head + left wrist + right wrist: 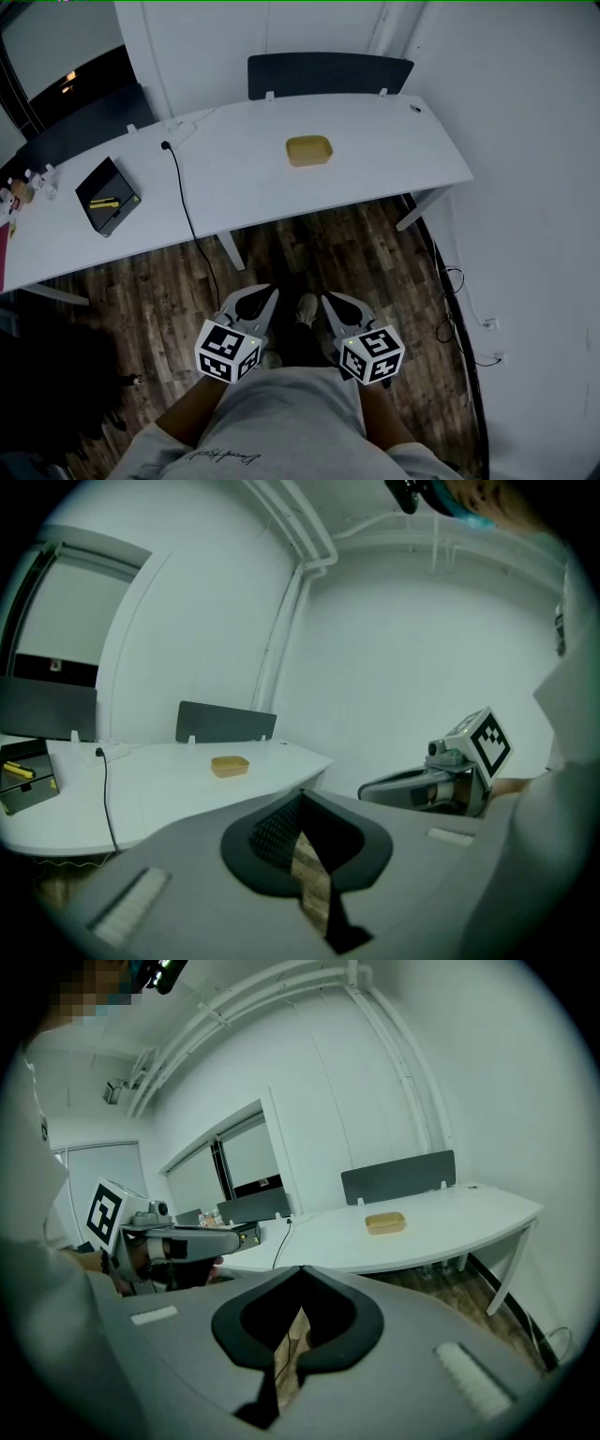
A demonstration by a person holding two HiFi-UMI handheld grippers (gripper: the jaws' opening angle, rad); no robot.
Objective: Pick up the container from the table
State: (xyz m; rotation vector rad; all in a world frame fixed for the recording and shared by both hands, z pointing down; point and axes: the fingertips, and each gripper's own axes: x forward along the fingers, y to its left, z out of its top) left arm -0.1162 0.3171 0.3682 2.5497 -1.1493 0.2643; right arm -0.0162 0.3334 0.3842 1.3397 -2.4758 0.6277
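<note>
Yellow and shallow, the container (308,150) sits on the white table (403,155), straight ahead and well apart from both claws, its long axis lying crosswise. The left gripper (265,296) and right gripper (334,300) hang by the person's waist, jaws closed on nothing. Neither looks clearly nearer.

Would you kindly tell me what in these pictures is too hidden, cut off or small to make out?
Container: too small in every view to tell whether it holds anything.
Small things at the table's left end: cut off by the head view's edge.
Yellow item on the black box: too small to identify in the head view.
</note>
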